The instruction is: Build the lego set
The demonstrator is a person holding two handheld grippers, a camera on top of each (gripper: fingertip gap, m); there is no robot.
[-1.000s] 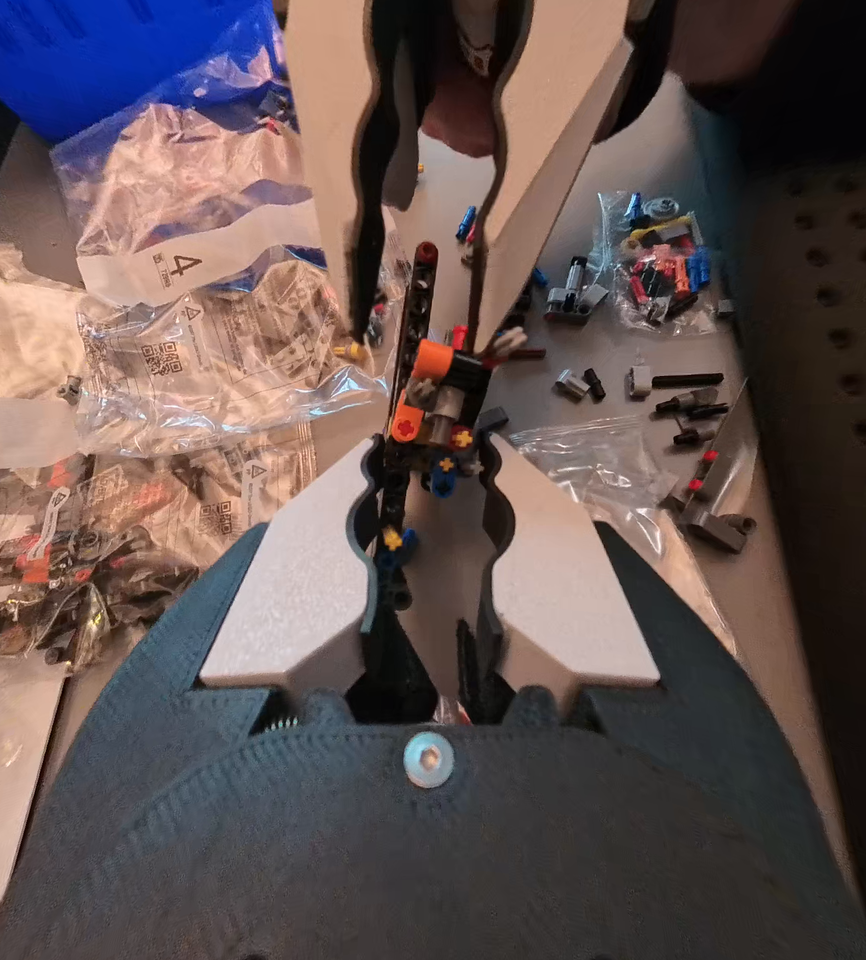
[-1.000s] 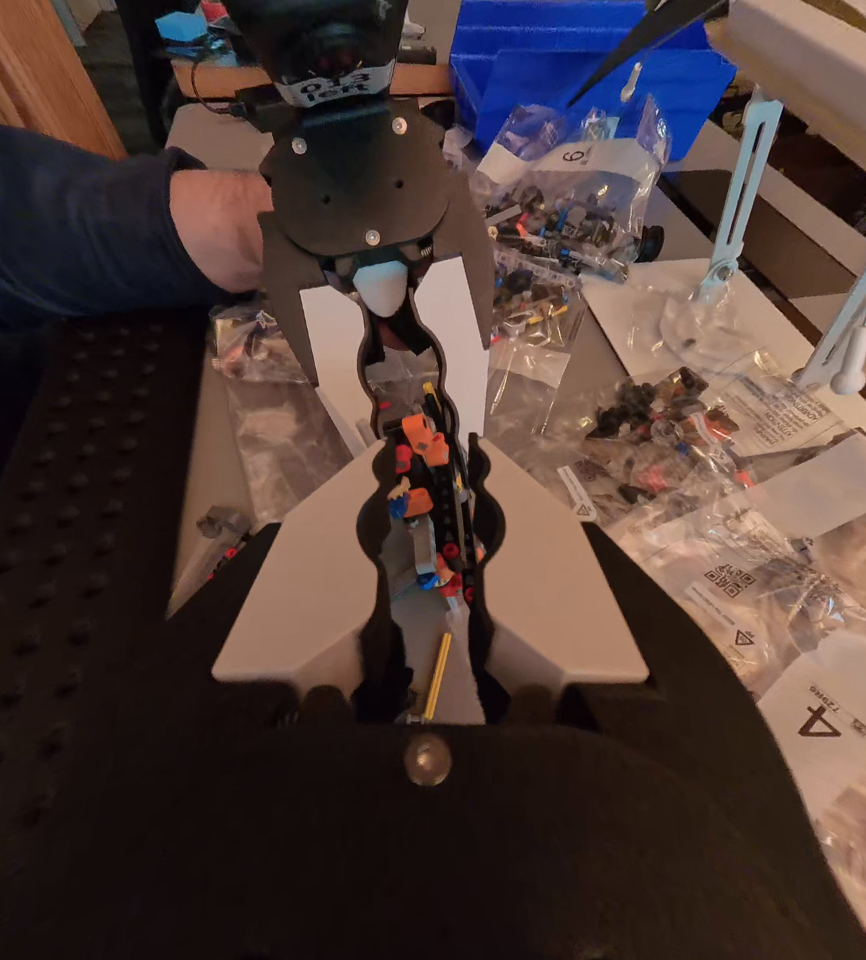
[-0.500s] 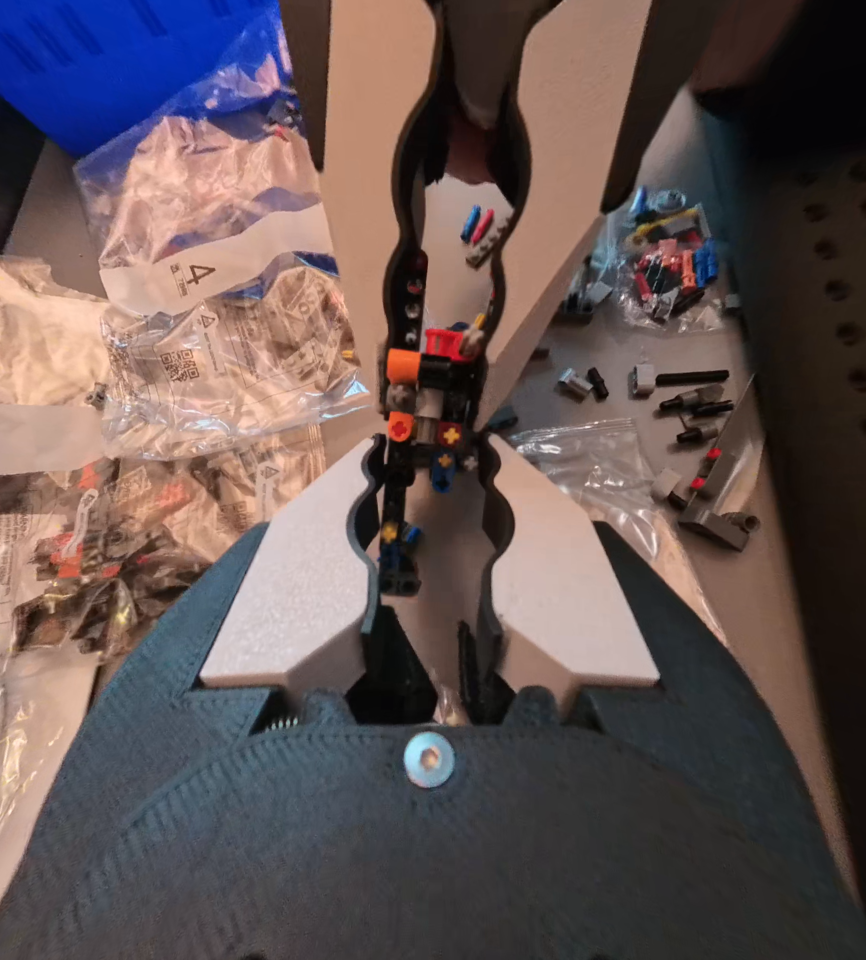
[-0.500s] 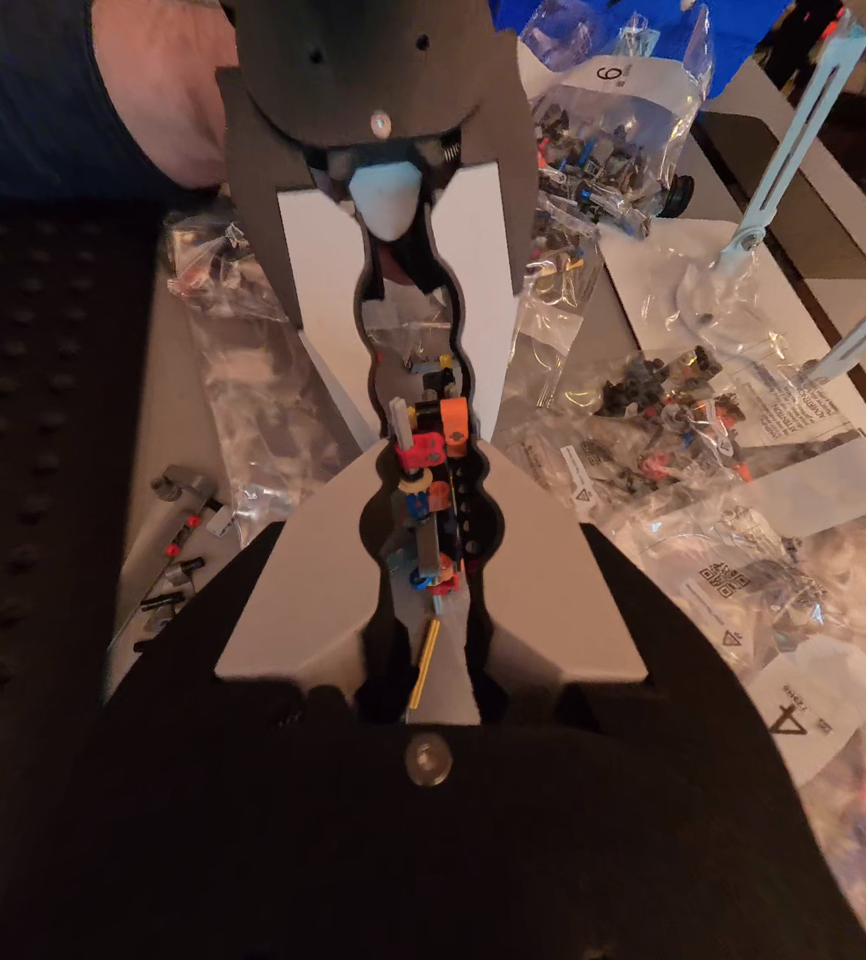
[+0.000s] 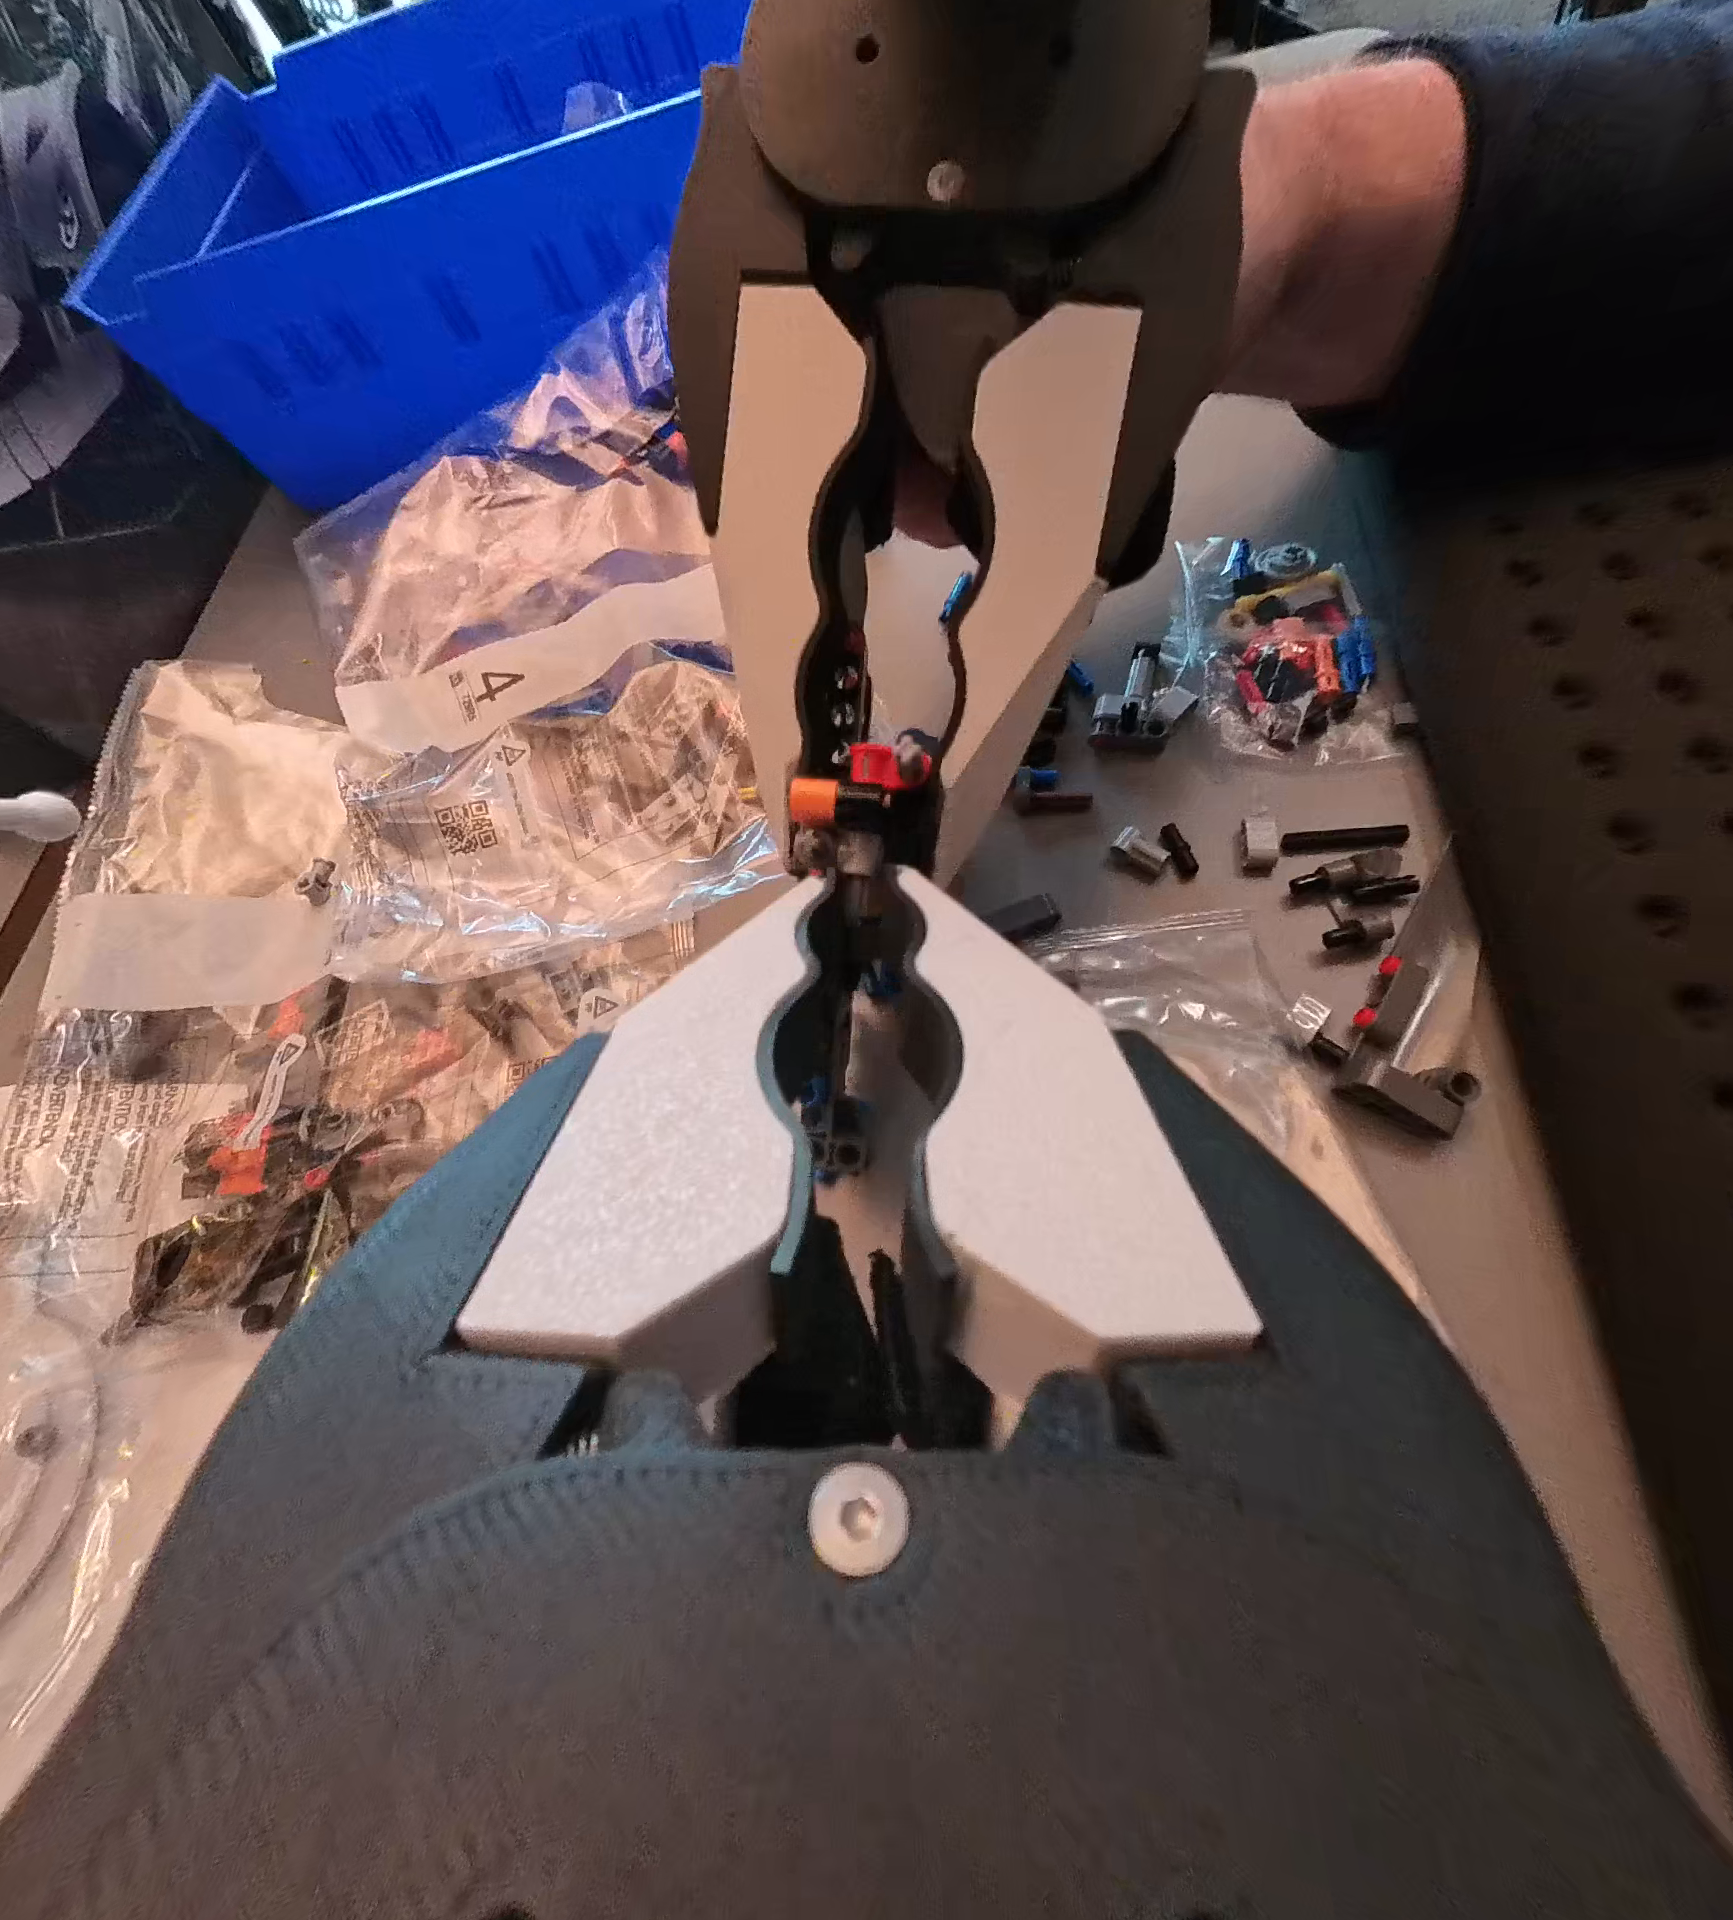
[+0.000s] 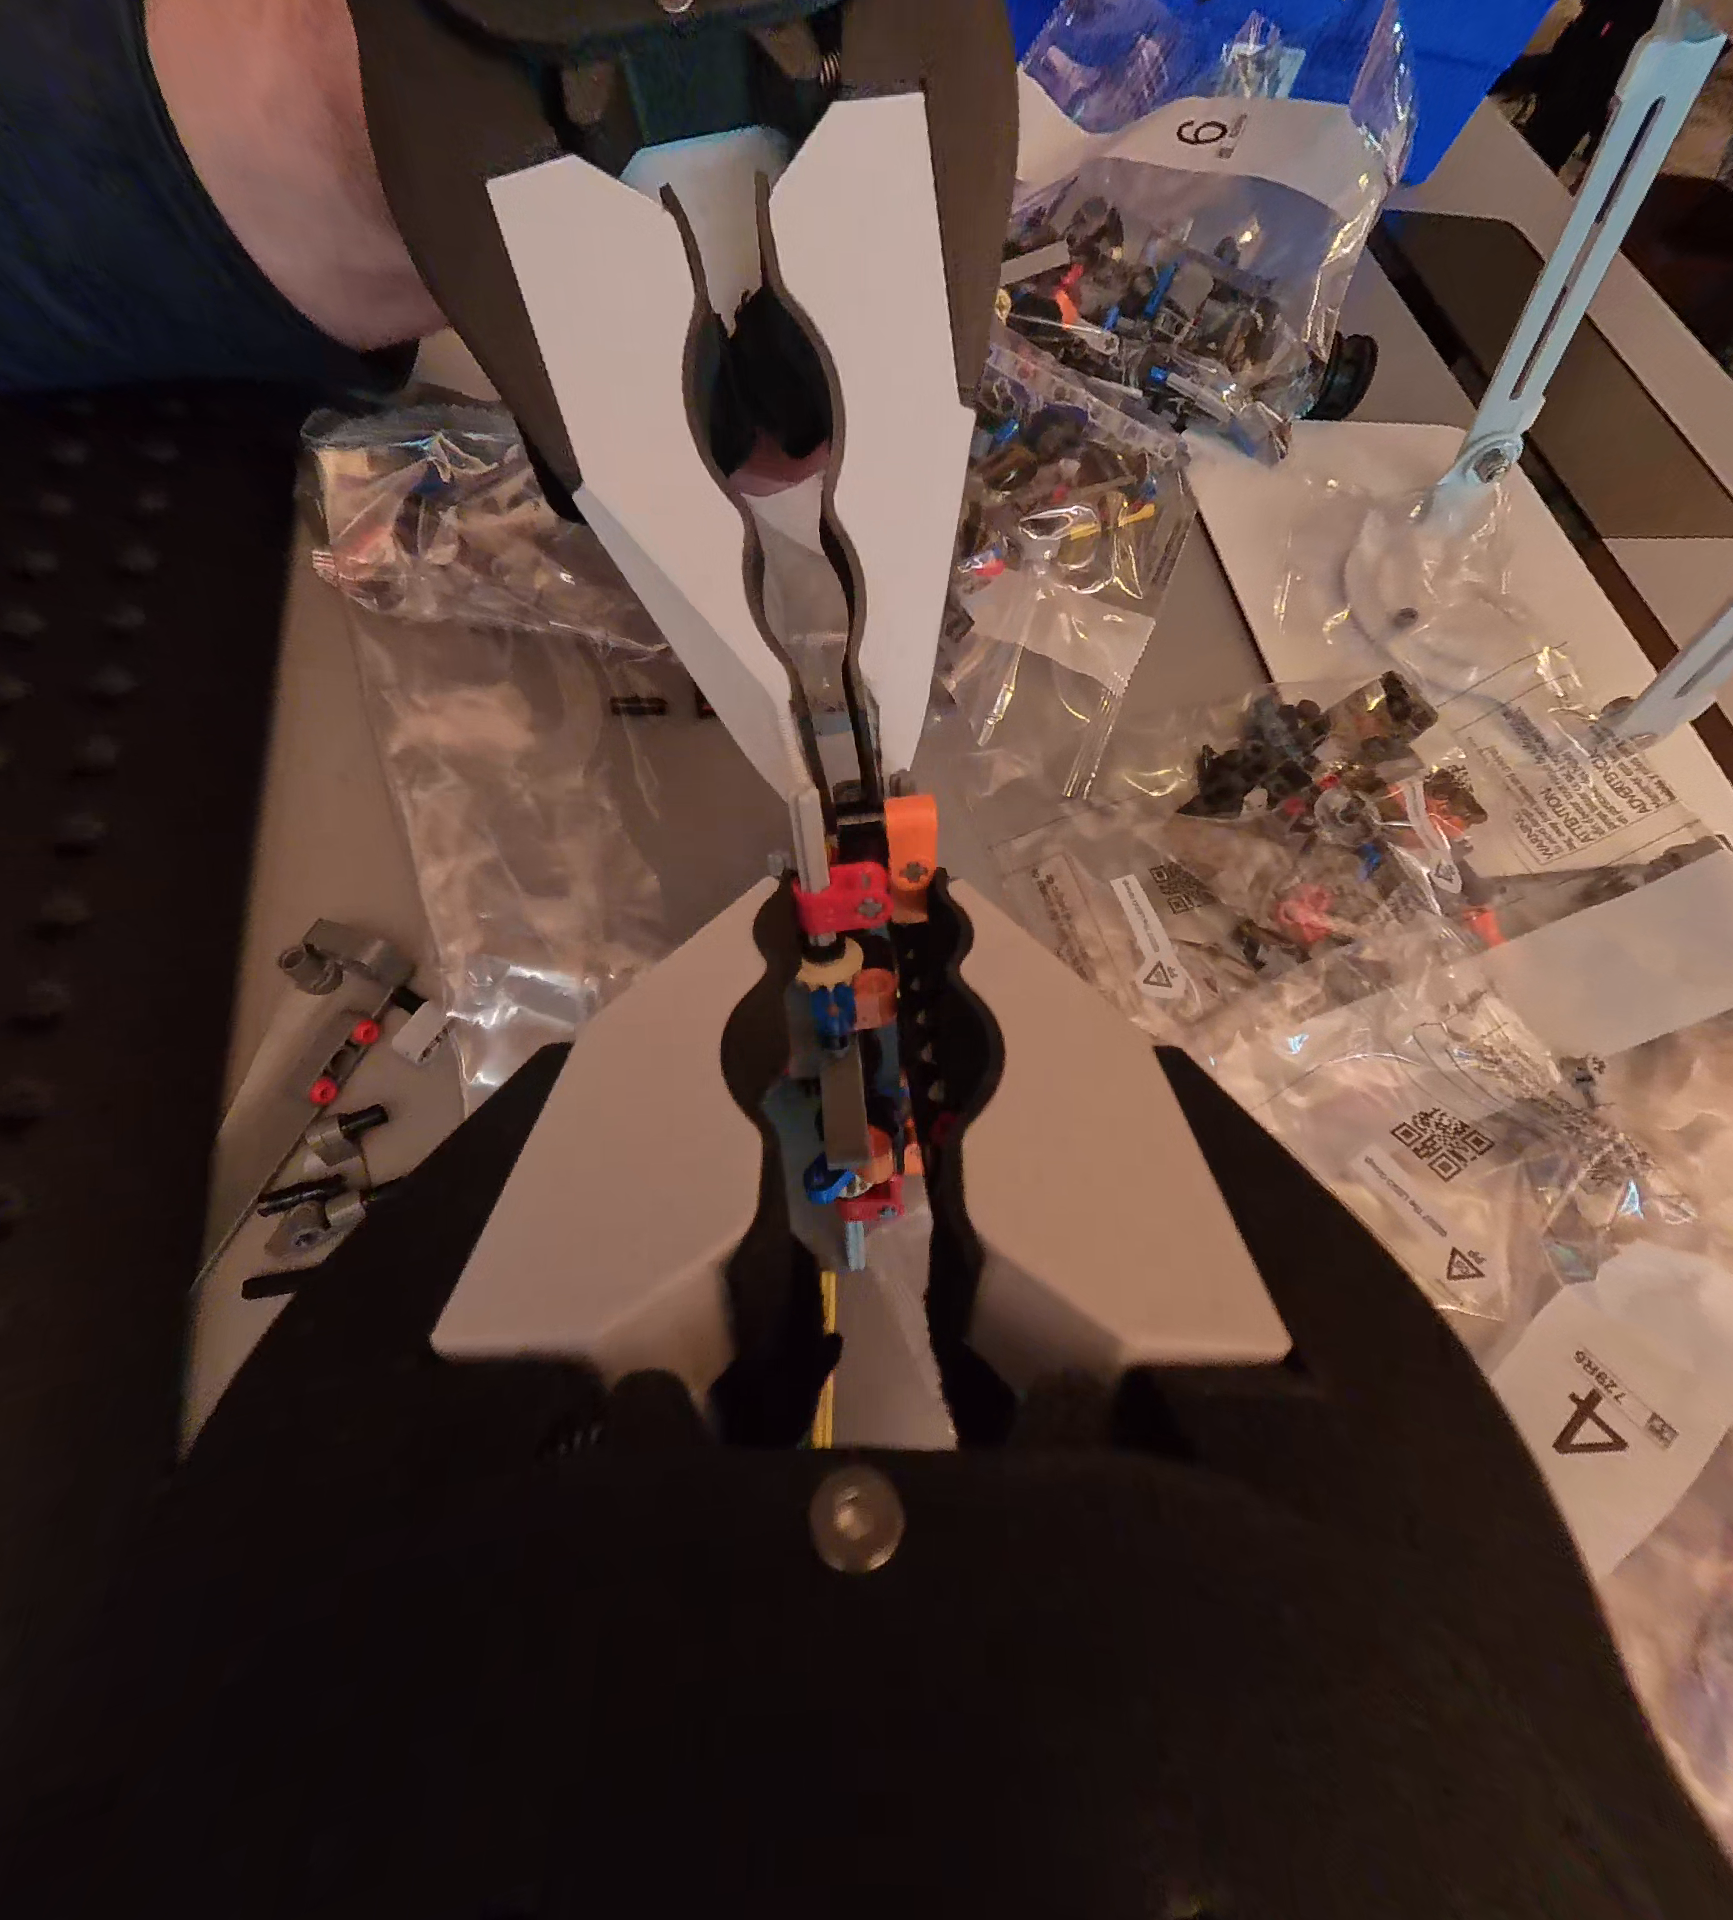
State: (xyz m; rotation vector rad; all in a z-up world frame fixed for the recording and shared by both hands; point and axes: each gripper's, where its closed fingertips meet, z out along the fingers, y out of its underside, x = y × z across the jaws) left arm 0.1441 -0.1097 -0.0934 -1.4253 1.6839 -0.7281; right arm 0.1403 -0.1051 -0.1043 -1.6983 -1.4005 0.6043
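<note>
A small lego assembly [image 6: 846, 1049] of black beams with orange, red and blue parts is held in the air between both grippers, which meet tip to tip. My right gripper [image 6: 857, 883] is shut on its body; a yellow axle [image 6: 827, 1340] sticks back between the fingers. My left gripper [image 5: 862, 881] is shut on the thin black beam end [image 5: 846, 1039] of the same assembly [image 5: 857, 805]. The left gripper also shows from above in the right wrist view [image 6: 841, 774], and the right gripper shows in the left wrist view [image 5: 872, 821].
Clear bags of lego parts [image 5: 529, 748] [image 6: 1205, 270] cover the table. Loose pins and connectors [image 5: 1340, 883] and a grey piece with red pins [image 6: 342, 1029] lie near a black perforated mat [image 5: 1672, 831]. A blue bin [image 5: 405, 270] and a white stand [image 6: 1527, 343] stand behind. Less than 4 cm separates the two grippers' tips.
My left gripper's fingers have closed in from a wide gap onto the thin beam. The two grippers have come closer and lined up head on, with the assembly turned between them.
</note>
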